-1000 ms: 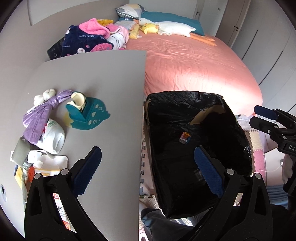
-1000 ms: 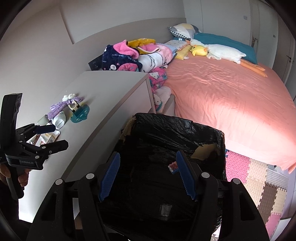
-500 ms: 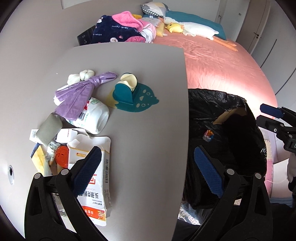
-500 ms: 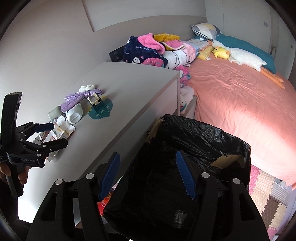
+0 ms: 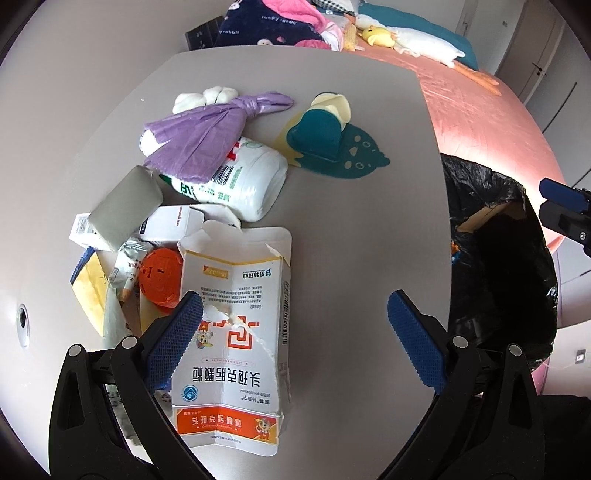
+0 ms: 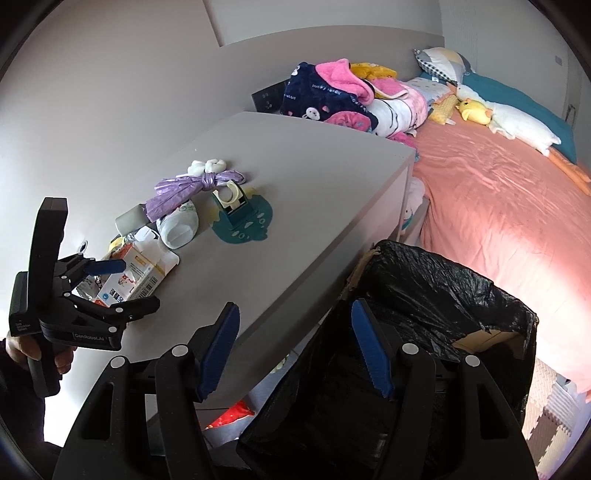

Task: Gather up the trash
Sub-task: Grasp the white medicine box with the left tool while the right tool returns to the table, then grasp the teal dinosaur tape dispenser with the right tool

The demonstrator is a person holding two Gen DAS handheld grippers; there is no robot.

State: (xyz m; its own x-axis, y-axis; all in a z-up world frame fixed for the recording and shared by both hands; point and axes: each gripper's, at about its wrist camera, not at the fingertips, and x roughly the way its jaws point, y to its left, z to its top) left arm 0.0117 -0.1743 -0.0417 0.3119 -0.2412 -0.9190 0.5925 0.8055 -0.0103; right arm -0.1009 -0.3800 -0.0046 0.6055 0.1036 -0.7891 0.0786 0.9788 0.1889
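I am bringing the left hand-held gripper [image 5: 295,325] from above the black-lined bin [image 6: 443,295] back over the grey worktop [image 5: 351,229], so the next pickup is near. Its jaws are standing open and empty above the flattened white carton [image 5: 236,332], thin torn cardboard lying flat. The right hand-held gripper [image 6: 295,347] is also waiting open, empty, at the bin's rim. Nearby a soft purple bag [image 5: 207,136] is draping over a smooth white bottle [image 5: 240,184].

"GenRobot.AI" — left gripper [image 6: 122,284]; "lucky rabbit" — blanket [image 5: 258,22]

A grey dresser [image 6: 295,184] stands beside a pink-sheeted bed [image 6: 498,206], daylit.
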